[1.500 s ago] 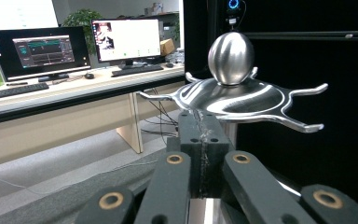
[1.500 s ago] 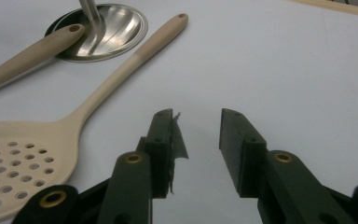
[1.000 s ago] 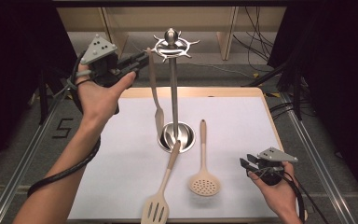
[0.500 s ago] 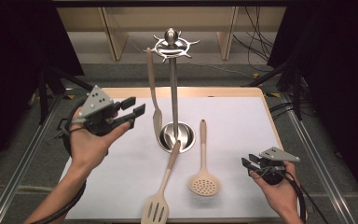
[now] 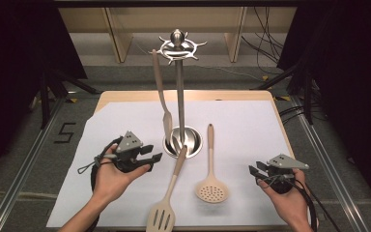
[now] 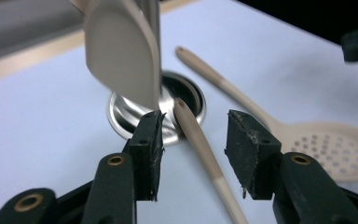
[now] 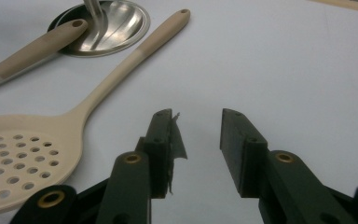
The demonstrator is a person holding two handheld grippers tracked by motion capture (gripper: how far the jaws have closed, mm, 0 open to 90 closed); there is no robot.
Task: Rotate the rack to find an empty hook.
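Observation:
A metal utensil stand [image 5: 178, 87] rises from its round base [image 5: 195, 140] on the white table cover. One beige utensil [image 5: 161, 92] hangs from its top hooks, its blade [image 6: 121, 51] low beside the post. A beige slotted turner [image 5: 163, 215] lies with its handle end [image 6: 193, 128] resting on the base. A beige skimmer [image 5: 212, 191] lies flat to its right. My left gripper [image 5: 153, 152] is open, low over the table, and the turner's handle lines up with its gap [image 6: 193, 135]. My right gripper [image 5: 254, 170] is open and holds nothing [image 7: 198, 121], right of the skimmer [image 7: 18, 158].
The white cover [image 5: 251, 125] spans a wooden tabletop with metal rails at both sides. Behind the table are wooden shelf legs [image 5: 113, 34] and cables on the floor. Bare cover lies behind and to the right of the stand.
My left gripper has come down from the stand's top hooks to table height, left of the base, facing the turner's handle. The right gripper has stayed put.

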